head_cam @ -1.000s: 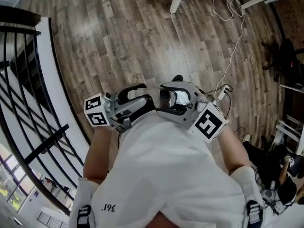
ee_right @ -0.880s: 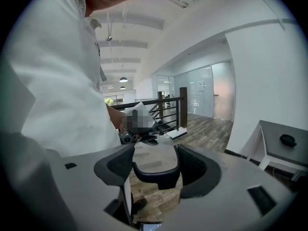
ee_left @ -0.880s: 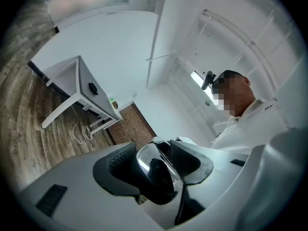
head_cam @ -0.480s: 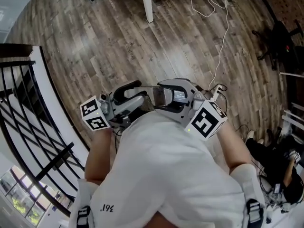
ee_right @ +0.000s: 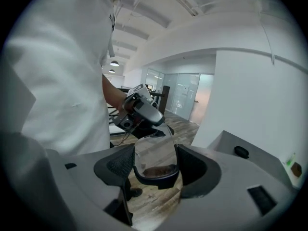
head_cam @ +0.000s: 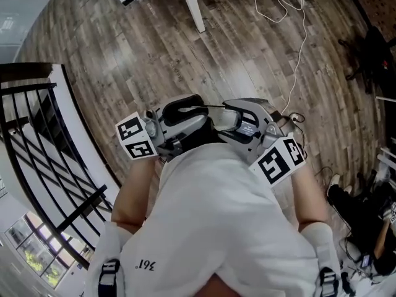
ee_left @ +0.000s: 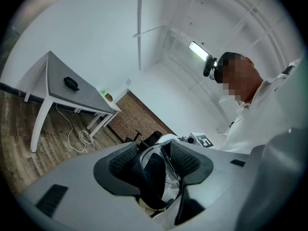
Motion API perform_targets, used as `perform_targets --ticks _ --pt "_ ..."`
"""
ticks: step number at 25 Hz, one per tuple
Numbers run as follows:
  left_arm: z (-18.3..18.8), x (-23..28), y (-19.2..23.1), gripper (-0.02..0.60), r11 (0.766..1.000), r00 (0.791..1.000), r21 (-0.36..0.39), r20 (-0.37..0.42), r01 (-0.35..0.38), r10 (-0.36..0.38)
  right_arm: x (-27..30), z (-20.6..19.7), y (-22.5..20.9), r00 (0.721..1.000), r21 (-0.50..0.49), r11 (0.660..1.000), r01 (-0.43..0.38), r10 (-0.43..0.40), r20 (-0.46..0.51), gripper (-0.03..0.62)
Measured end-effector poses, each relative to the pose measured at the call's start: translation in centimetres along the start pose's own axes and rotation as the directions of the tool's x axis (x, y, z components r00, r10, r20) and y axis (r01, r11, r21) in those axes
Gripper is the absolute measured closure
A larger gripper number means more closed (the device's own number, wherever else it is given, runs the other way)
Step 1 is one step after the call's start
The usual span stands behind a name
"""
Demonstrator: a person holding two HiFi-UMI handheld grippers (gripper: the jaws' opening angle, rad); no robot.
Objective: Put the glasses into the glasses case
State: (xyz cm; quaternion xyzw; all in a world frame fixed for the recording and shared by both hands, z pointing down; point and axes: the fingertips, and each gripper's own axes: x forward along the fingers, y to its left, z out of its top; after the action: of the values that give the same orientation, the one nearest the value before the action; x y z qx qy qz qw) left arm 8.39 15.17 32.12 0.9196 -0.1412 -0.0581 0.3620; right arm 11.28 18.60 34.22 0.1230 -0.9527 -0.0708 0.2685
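Wooden floor (head_cam: 185, 48) spreads under the person (head_cam: 216, 228), and a grey surface (ee_left: 53, 88) with a small dark object (ee_left: 71, 83) stands well apart by a white wall (ee_left: 91, 28). The glasses (ee_right: 156, 179), with dark frame and clear lenses, are up in the air close before the person. The left tongs (ee_left: 154, 159) and the right tongs (ee_right: 156, 164) face each other, and each pinches one end of them.

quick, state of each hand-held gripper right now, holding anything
left hand-held gripper: closed on one end of the glasses.
right hand-held gripper: closed on the other end of the same glasses.
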Motion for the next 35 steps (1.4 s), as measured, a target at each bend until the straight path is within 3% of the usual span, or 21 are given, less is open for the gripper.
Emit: perform_targets --ticks 5,10,19,26,35 --pt "1.7 1.8 2.6 0.356 1.0 0.999 0.002 -0.017 0.03 -0.03 0.7 -1.2 -3.0 0.997 -0.033 0.998 0.058 -0.06 -0.056 0.307" --pt "5.4 3.7 7.3 0.356 0.998 0.998 -0.004 -0.023 0.061 -0.061 2.7 -2.3 -8.7 0.985 -0.074 0.992 0.1 -0.109 -0.133 0.307" --pt "13.2 4.9 15.9 0.356 0.997 0.998 -0.036 0.007 0.065 -0.065 7.8 -2.3 -19.0 0.974 -0.085 0.993 0.088 -0.103 -0.201 0.307" --pt "16.1 4.4 20.3 0.356 0.997 0.999 -0.056 0.019 0.052 -0.051 11.3 -2.6 -23.1 0.964 -0.125 0.989 0.084 -0.112 -0.243 0.307" --pt "18.5 5.7 23.1 0.356 0.998 1.0 -0.053 0.016 0.015 -0.015 12.4 -3.1 -26.9 0.97 -0.144 0.986 0.082 -0.112 -0.217 0.307"
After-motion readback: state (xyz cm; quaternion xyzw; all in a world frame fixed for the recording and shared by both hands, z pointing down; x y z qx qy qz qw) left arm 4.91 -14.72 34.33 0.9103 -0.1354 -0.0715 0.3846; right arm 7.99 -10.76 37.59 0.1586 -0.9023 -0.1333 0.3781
